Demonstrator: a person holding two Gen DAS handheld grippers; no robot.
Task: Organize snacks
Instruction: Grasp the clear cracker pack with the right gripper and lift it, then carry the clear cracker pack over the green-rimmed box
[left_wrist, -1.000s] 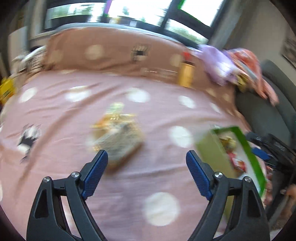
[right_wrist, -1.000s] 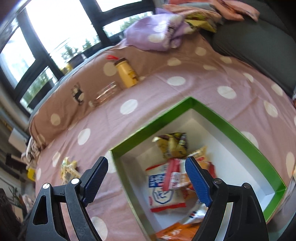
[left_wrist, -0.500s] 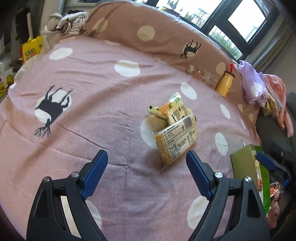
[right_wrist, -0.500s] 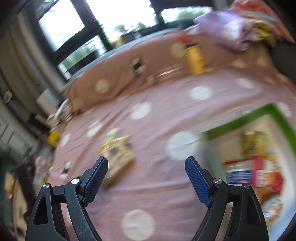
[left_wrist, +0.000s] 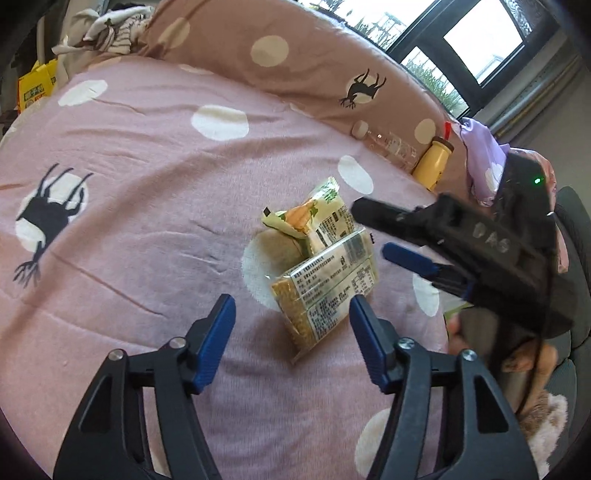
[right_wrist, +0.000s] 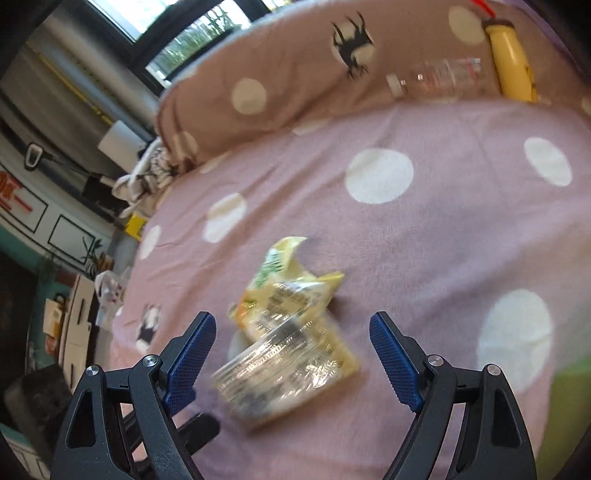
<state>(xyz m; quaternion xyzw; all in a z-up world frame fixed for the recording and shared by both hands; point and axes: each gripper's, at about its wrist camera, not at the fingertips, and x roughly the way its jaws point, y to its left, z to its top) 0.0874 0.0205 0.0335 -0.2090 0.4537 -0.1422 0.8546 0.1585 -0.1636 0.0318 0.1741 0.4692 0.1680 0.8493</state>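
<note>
Still, two snack packs (left_wrist: 325, 273) lie ungathered on the bedspread (left_wrist: 147, 184), just ahead of both grippers, left (left_wrist: 291, 339) just narrowing yet empty, right (right_wrist: 291, 354) spread, nothing pinched.

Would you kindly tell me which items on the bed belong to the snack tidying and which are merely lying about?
Part of the job:
- cracker pack
- green-and-yellow snack packet
- left tool, open
- right tool, open

Just lying about:
- clear plastic bottle
- yellow bottle
- purple cloth
- spotted bedspread
</note>
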